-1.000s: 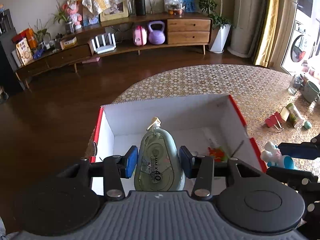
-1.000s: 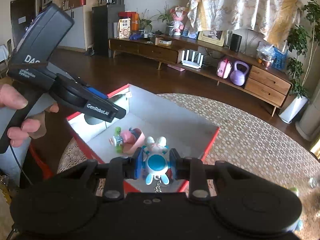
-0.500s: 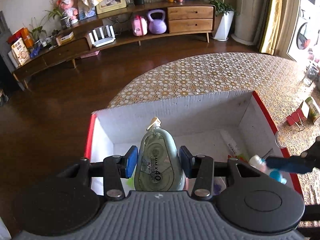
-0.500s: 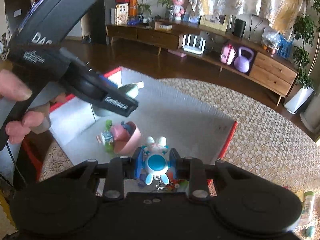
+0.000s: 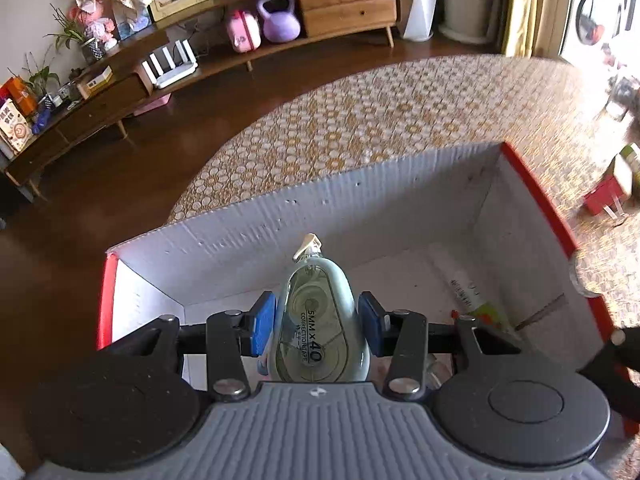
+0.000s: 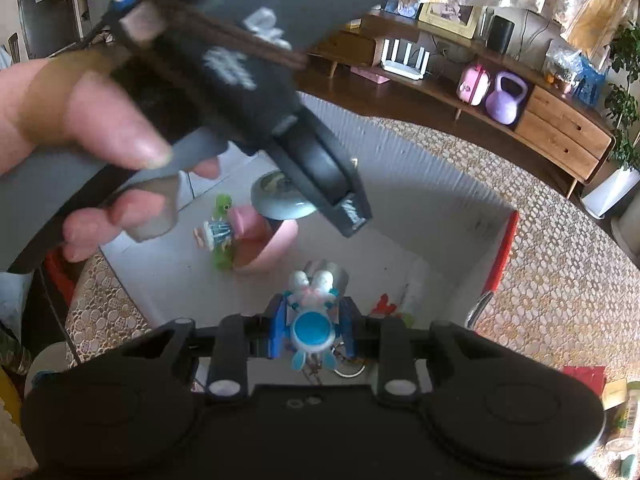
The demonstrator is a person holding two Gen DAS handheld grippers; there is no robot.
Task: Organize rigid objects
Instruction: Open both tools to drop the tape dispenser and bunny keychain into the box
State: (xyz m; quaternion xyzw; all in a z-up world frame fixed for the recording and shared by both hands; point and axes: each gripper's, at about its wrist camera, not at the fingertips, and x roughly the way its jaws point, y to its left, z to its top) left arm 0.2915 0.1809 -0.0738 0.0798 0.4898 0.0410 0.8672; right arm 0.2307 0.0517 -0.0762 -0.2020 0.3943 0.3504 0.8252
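Note:
My left gripper (image 5: 316,322) is shut on a pale green correction tape dispenser (image 5: 316,332) and holds it above the inside of a red cardboard box with a white lining (image 5: 360,208). My right gripper (image 6: 312,330) is shut on a small white and blue bunny keychain toy (image 6: 313,320) and holds it over the same box (image 6: 424,176). In the right wrist view the left gripper tool and the hand on it cross the upper left, with the dispenser (image 6: 280,202) showing under it.
In the box lie a pink cup-shaped toy (image 6: 260,244), a green figure (image 6: 220,220), a white tube (image 5: 466,292) and small orange bits (image 6: 382,306). The box stands on a round table with a patterned cloth (image 5: 380,116). A red clip (image 5: 604,200) lies to the right of the box.
Both grippers have moved forward and down over the box with their objects still held. The left gripper tool now fills more of the right wrist view.

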